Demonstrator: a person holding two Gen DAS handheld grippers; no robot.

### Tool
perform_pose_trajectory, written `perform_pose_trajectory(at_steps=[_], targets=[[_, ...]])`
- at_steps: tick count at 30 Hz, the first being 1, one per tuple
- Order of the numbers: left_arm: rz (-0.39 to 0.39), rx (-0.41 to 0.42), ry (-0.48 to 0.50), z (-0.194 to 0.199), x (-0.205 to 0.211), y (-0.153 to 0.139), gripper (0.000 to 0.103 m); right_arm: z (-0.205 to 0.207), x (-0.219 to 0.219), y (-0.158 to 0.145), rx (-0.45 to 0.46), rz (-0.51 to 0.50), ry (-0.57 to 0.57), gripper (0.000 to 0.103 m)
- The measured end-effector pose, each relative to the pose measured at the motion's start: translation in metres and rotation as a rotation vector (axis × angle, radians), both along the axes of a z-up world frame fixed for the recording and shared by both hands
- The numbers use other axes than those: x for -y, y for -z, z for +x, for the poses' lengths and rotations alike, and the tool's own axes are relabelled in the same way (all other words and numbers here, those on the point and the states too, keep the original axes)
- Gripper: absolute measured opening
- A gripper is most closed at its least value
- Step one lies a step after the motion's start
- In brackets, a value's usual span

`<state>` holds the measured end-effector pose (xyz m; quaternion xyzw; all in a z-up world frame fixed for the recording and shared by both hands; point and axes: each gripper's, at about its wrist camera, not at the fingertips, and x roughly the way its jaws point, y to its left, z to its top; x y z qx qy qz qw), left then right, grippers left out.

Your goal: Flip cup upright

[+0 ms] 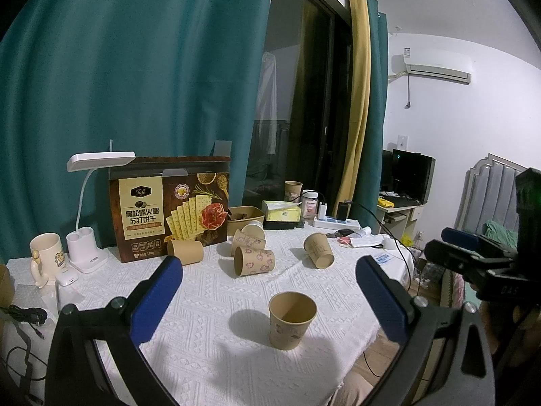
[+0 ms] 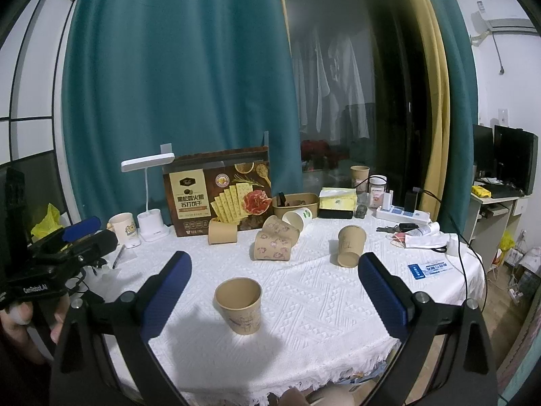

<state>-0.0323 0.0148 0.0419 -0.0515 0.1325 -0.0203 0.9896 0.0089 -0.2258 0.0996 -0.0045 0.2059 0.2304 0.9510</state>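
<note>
- The left gripper [image 1: 268, 287] is filling the bottom of the left wrist view with its blue-padded fingers spread wide apart, gripping nothing.
- The right gripper [image 2: 274, 284] is sitting at the bottom of the right wrist view, its jaws likewise spread and empty; white lettering on the other tool's black body, at the lower left of that frame, is too blurred to read with certainty.
- An upright paper cup [image 1: 292, 319] is standing mouth-up on the white tablecloth [image 1: 209, 304], low and centre in both frames, between the spread fingers but touching neither.
- Further up the frame, a printed cup [image 1: 253, 261] is lying on its side, with another tipped cup [image 1: 248, 242] just behind it.
- To the right of these, a third cup [image 1: 318, 249] is resting tilted, mouth toward the camera.
- A plain cup [image 1: 185, 251] is lying against the cracker box [image 1: 170, 211].
- That box is showing the brand "Tafe" and large Chinese characters above pictured crackers.
- At the left of the frame, a white desk lamp [image 1: 86, 216] and a cream mug [image 1: 45, 253] are standing side by side.
- At the upper right of the left wrist frame, an air conditioner [image 1: 436, 67] is hanging on the wall.
</note>
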Motion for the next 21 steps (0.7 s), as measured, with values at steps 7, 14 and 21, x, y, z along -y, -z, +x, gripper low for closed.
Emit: perform_pose_trajectory(at_steps=[7,14,21], targets=[[0.0,0.0,0.001,0.0,0.0002,0.0,0.102,0.0,-0.0002,0.0001,-0.001,0.0,0.001,0.098],[0.001,-0.001,0.0,-0.0004,0.001,-0.0002,0.102,-0.0001,-0.0005,0.0003,-0.001,-0.001,0.002,0.098],[0.003,-0.005,0.009,-0.0009,0.0016,-0.0004,0.102,-0.0006,-0.0013,0.001,-0.002,0.0,0.002,0.098]])
